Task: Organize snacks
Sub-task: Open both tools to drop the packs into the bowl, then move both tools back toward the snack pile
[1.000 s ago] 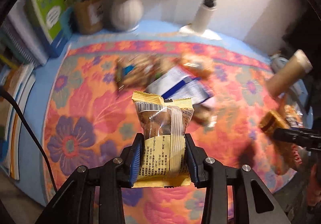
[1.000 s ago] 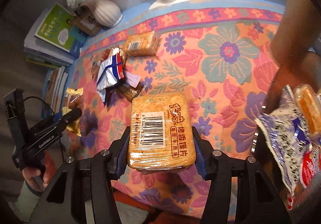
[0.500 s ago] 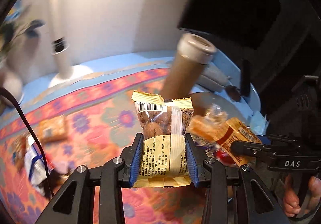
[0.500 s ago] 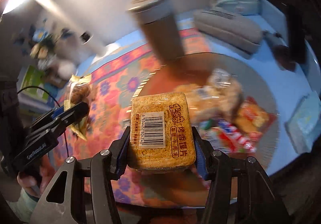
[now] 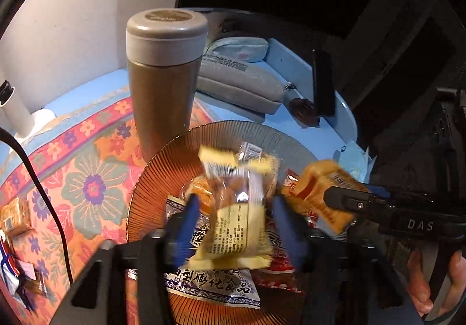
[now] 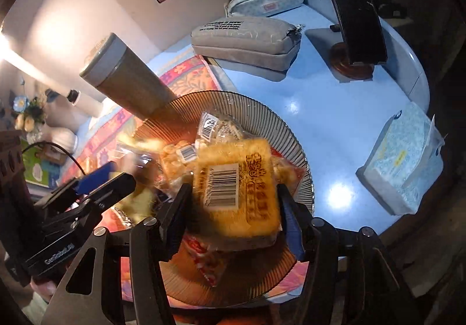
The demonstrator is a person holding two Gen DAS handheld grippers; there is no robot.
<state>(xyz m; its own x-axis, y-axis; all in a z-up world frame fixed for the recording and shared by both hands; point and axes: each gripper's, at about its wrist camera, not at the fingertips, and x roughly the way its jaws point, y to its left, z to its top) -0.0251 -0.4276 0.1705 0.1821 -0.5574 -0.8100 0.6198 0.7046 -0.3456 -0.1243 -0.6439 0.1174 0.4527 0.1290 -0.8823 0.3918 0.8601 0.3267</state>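
A ribbed amber glass plate [image 5: 151,179] [image 6: 279,121] holds several snack packs. Over it, my left gripper [image 5: 236,226] has its jaws opening. The yellow nut packet [image 5: 236,208] sits blurred between the blue pads [image 5: 186,223], with gaps on both sides. My right gripper [image 6: 233,220] hangs over the same plate with its jaws opening too. The orange cracker pack [image 6: 236,191] lies tilted and blurred between its fingers and looks loose. Each gripper shows in the other's view: the right gripper [image 5: 349,200] at the right, the left gripper [image 6: 96,188] at the left.
A tall brown flask [image 5: 163,77] stands just behind the plate. Two grey pencil cases [image 6: 247,40], a phone on a stand [image 6: 358,16] and a tissue pack [image 6: 404,168] lie on the blue table. More snacks [image 5: 14,217] remain at the left on the floral cloth [image 5: 87,179].
Both grippers have swung from the floral cloth to above the plate. Their jaws have spread, and the yellow packet and cracker pack have tilted loose between the fingers.
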